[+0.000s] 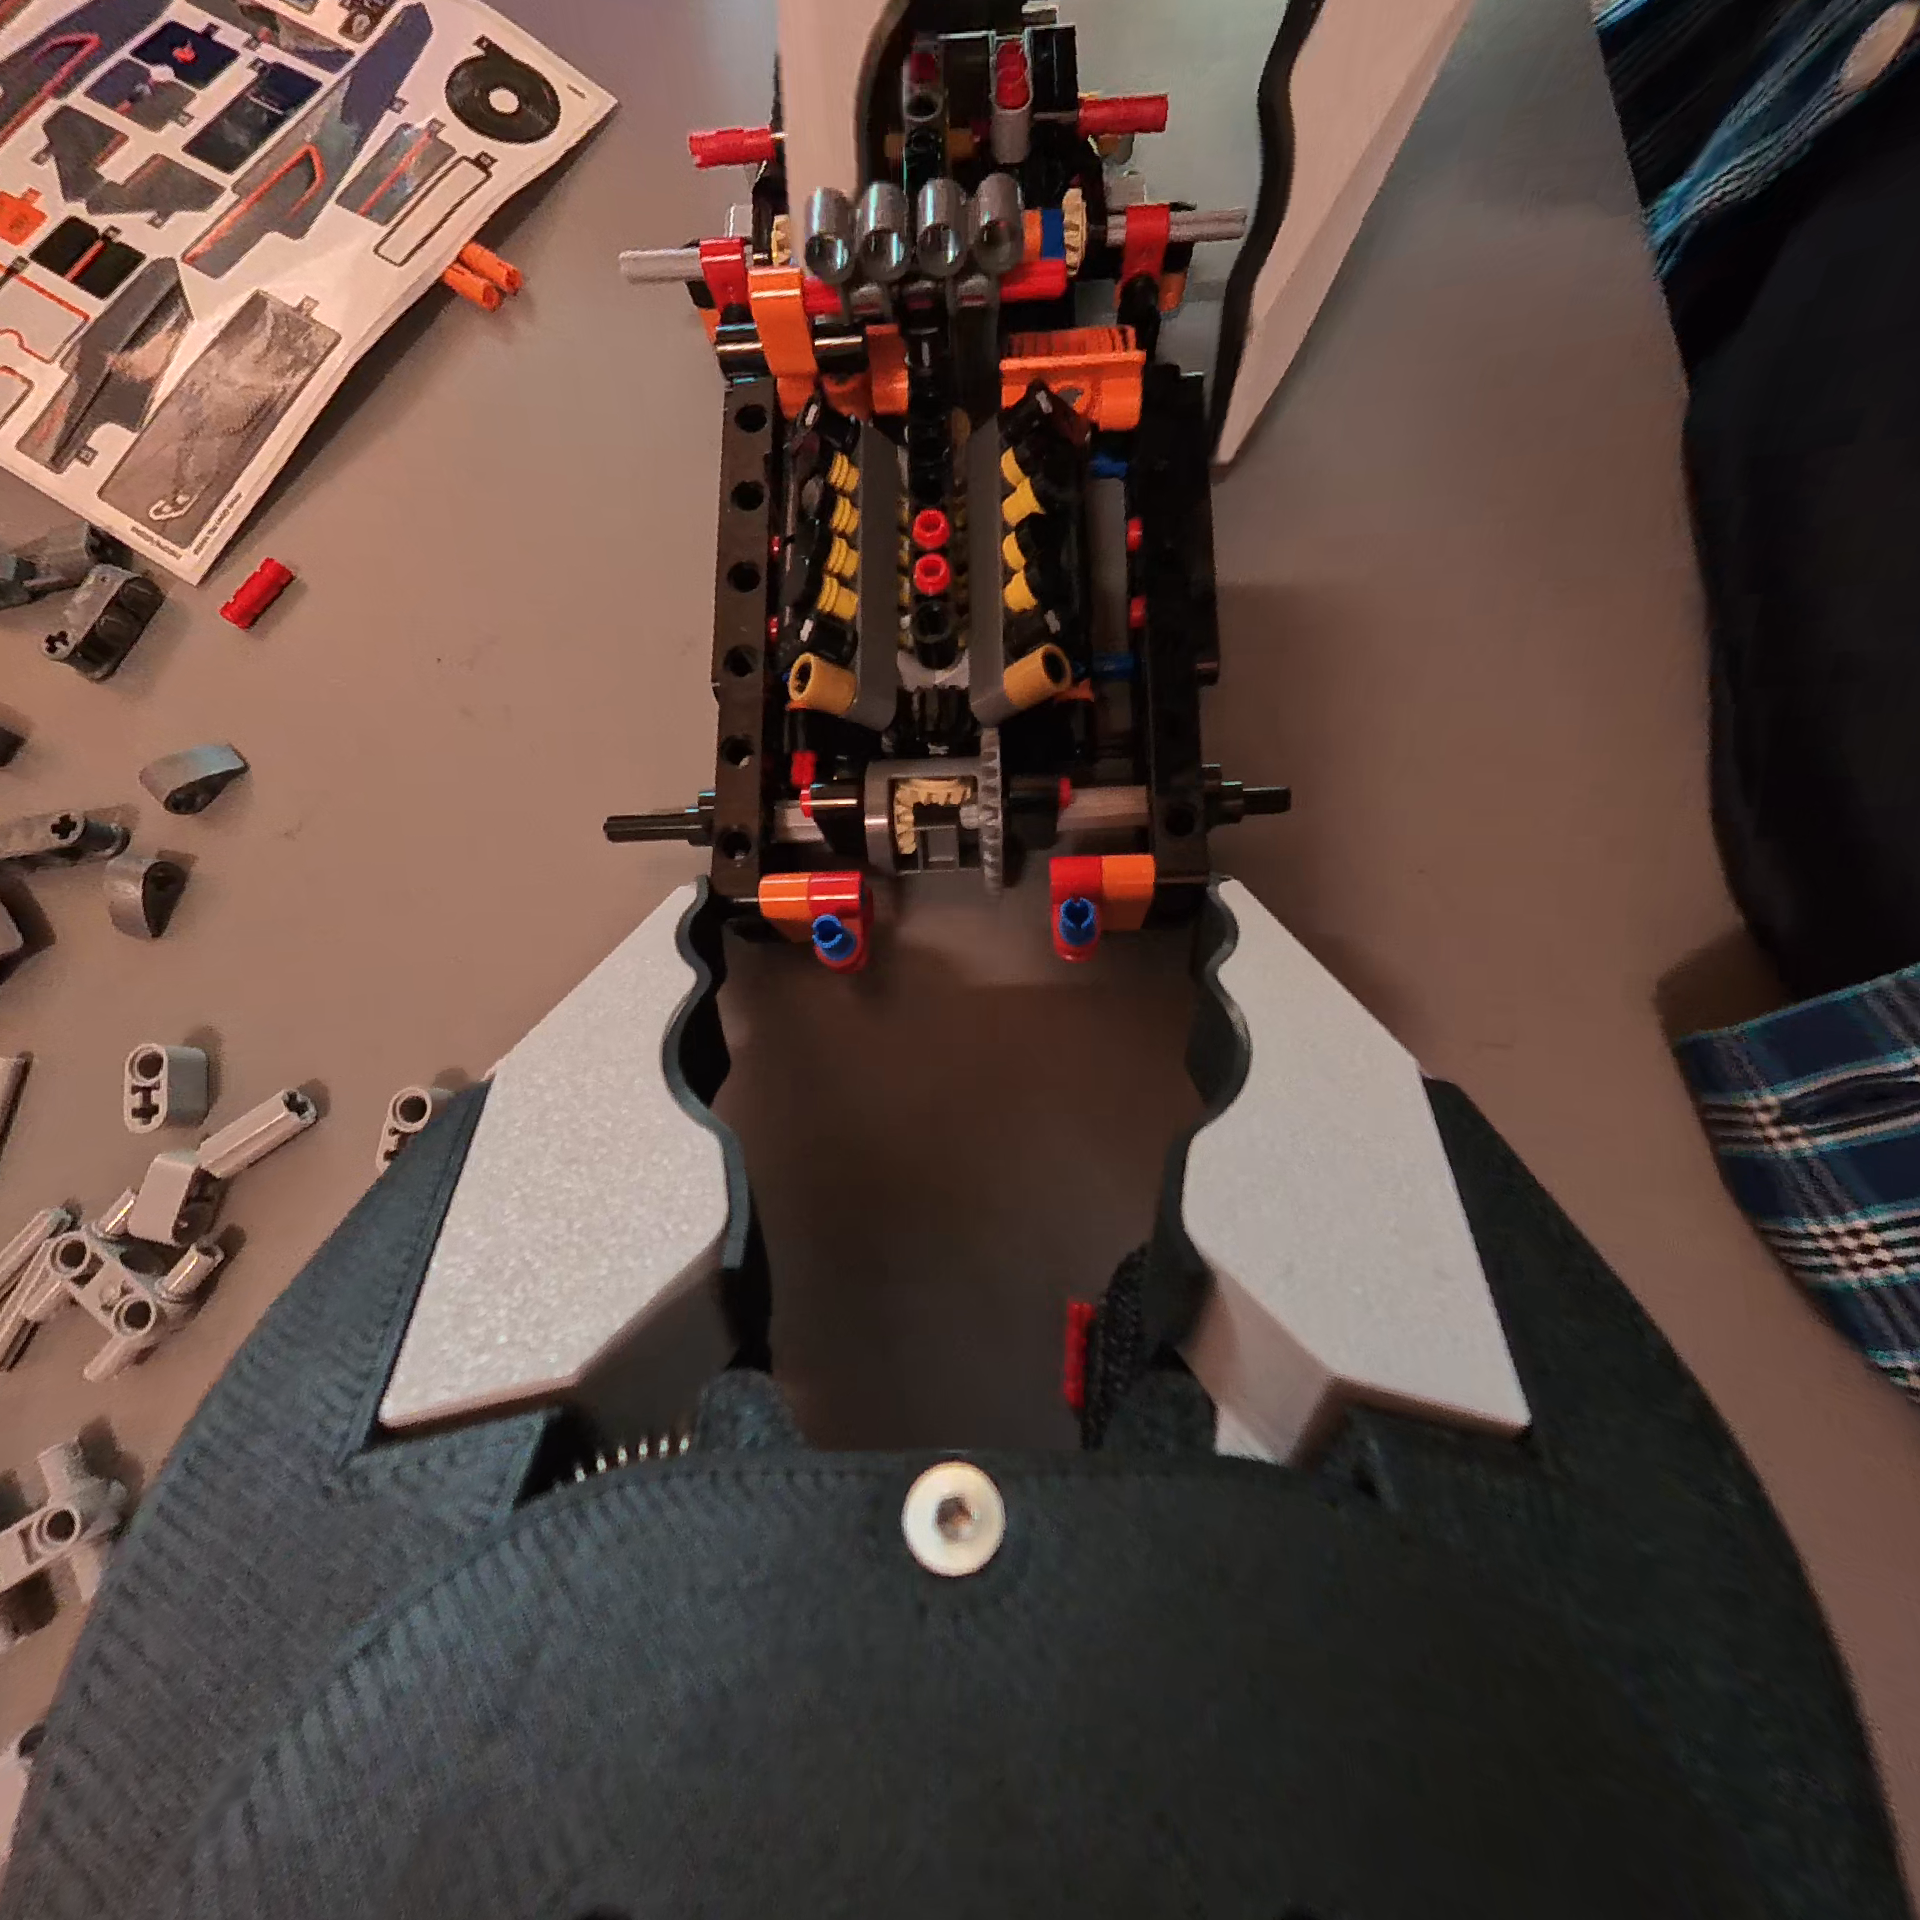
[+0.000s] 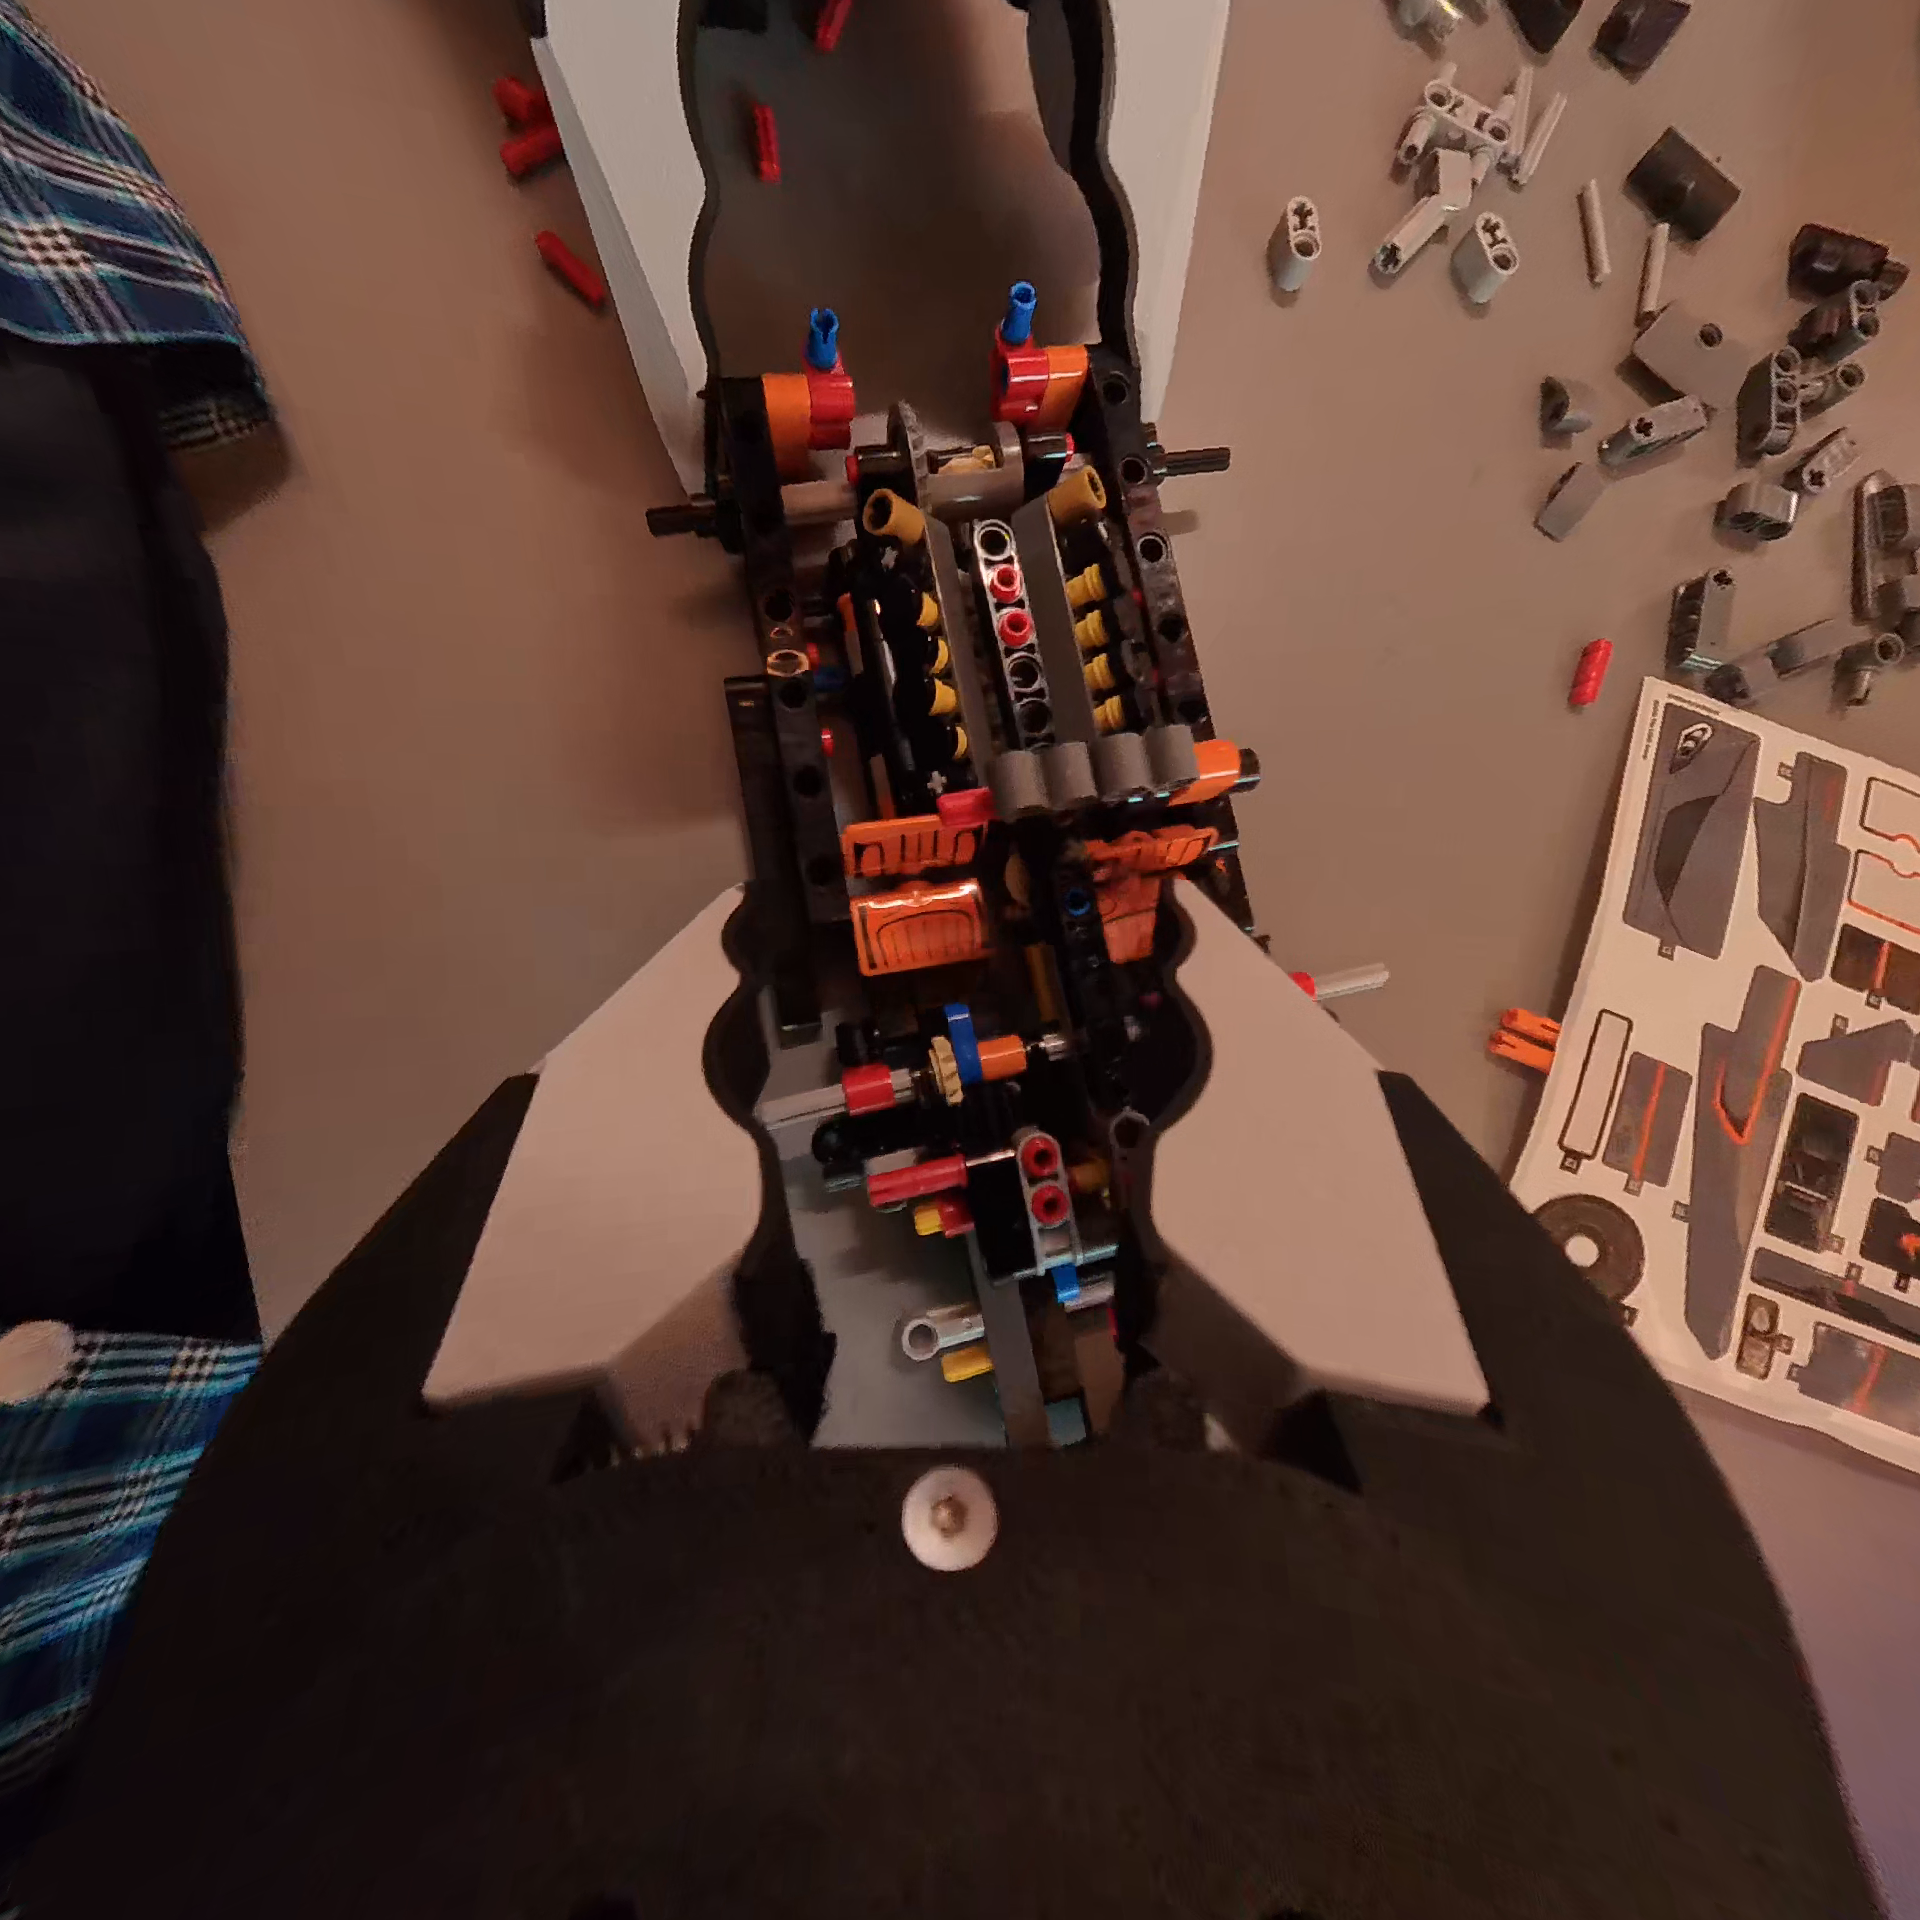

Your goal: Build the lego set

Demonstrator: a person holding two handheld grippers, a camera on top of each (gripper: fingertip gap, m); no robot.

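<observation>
Lego chassis (image 1: pixel 961 582) on grey table (image 1: pixel 499 748), tongs at both ends.
Left gripper (image 1: pixel 961 935): spread wide, fingertips at chassis corners, grip uncertain. Right gripper (image 2: pixel 961 925): spread wide, straddling the other end, grip uncertain.

One partly built lego chassis (image 1: pixel 961 582) lies lengthwise between two grippers, one at each end. On it: four grey tubes (image 1: pixel 914 231) in a row, two blue pins (image 1: pixel 828 933) nearest the left gripper's (image 1: pixel 961 935) fingertips, and eight yellow pistons (image 1: pixel 840 540), four per side. One sticker sheet (image 1: pixel 223 249) lies left of the left jaws, with two orange pins (image 1: pixel 481 272) beside it and one loose red pin (image 1: pixel 256 592). Scattered grey connectors (image 2: pixel 1704 416) right of the right jaws are too many to count.
</observation>
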